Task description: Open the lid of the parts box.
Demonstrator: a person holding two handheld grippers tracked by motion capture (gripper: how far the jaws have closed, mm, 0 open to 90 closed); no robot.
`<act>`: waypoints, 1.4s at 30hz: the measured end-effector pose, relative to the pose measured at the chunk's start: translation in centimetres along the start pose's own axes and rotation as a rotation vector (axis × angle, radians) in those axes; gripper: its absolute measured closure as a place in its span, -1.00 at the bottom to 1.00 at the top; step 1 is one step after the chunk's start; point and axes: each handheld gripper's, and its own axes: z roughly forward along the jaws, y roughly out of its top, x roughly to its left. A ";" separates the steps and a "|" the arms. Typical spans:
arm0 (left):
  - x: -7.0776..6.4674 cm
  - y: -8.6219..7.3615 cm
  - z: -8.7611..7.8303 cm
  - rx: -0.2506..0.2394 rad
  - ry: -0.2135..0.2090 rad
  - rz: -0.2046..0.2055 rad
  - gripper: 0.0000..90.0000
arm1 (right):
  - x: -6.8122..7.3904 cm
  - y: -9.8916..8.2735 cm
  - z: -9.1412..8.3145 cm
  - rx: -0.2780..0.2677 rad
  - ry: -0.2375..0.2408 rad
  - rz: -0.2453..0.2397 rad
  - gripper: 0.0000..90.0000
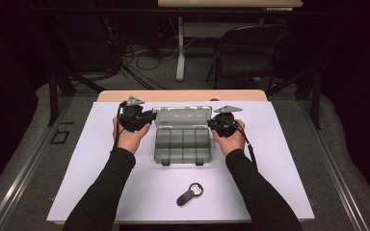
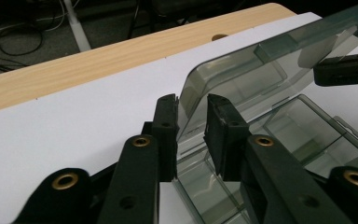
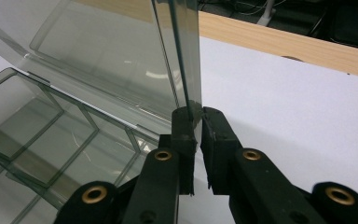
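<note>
High view: both hands (image 1: pixel 131 137) level, flanking open box (image 1: pixel 182 144).

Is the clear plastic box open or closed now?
Open: the box's lid stands raised behind its compartments, each side edge between a claw's jaws.

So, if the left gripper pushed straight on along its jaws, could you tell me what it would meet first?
The clear lid of the organiser box: the left gripper already has the lid's side edge between its jaws, so it would slide further along that lid. Beyond it, probably the right gripper.
</note>
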 end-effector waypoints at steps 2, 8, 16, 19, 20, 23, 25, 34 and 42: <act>0.0 -0.1 0.1 0.009 -0.003 -0.002 0.59 | 0.0 0.0 0.0 0.000 0.001 0.006 0.87; 0.2 -0.6 0.6 0.032 -0.001 -0.032 0.59 | -0.1 0.1 0.1 -0.002 0.002 0.029 0.87; 0.1 -1.2 1.6 0.084 0.001 -0.044 0.61 | -0.2 0.2 0.4 -0.002 -0.003 0.058 0.88; 0.2 -1.5 2.1 0.108 -0.001 -0.055 0.62 | -0.3 0.3 0.5 -0.003 -0.005 0.074 0.88; 0.2 -1.6 2.3 0.110 -0.001 -0.058 0.62 | -0.3 0.3 0.5 -0.003 -0.007 0.077 0.89; 0.2 -1.8 2.6 0.123 0.006 -0.064 0.64 | -0.2 0.3 0.6 -0.002 -0.013 0.074 0.89; 0.4 -2.1 3.1 0.149 0.000 -0.083 0.65 | -0.3 0.4 0.7 0.001 -0.015 0.070 0.90; 0.5 -2.8 4.2 0.191 0.011 -0.105 0.68 | -0.3 0.5 0.8 0.006 -0.020 0.078 0.90; 0.6 -3.7 5.2 0.243 0.014 -0.121 0.64 | -0.3 0.5 0.9 0.005 -0.023 0.084 0.91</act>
